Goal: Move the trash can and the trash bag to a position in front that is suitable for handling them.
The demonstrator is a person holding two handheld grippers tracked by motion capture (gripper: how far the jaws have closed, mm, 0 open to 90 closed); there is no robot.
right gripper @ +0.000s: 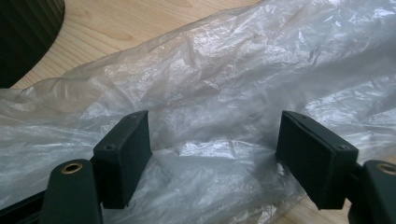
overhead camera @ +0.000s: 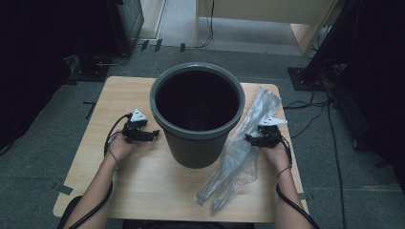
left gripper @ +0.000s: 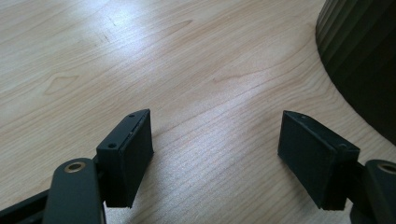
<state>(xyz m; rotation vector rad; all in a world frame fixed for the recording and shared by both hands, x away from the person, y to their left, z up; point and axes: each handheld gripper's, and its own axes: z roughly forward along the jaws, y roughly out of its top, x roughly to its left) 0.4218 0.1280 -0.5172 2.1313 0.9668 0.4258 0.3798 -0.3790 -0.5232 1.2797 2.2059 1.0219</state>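
While the person's two hands rest on the wooden table (overhead camera: pixel 143 191) in the high view, the left gripper (overhead camera: pixel 152 135) lies just beside the left wall of a grey plastic waste bin (overhead camera: pixel 197 138), its jaws pointing at the bin and holding nothing. The right gripper (overhead camera: pixel 249 138) sits on the far side of the bin, over a crumpled clear plastic bag (overhead camera: pixel 239 157) that stretches diagonally along the table's right half. The bin stands upright near the table's middle, its dark inside showing. Grey carpet (overhead camera: pixel 47 143), cables and dark equipment stands surround the table.

From the left gripper view, the left gripper (left gripper: pixel 215 154) has its jaws spread wide above bare wood grain (left gripper: pixel 187 70), with nothing between them; the bin's ribbed wall (left gripper: pixel 364 60) curves in at the upper right.

Seen in the right gripper view, the right gripper (right gripper: pixel 212 154) is likewise spread wide, and the clear plastic bag (right gripper: pixel 233 84) lies bunched between and beyond its jaws. Whether the pads touch the film cannot be told; they do not pinch it. A sliver of the bin (right gripper: pixel 23 32) shows at the upper left.
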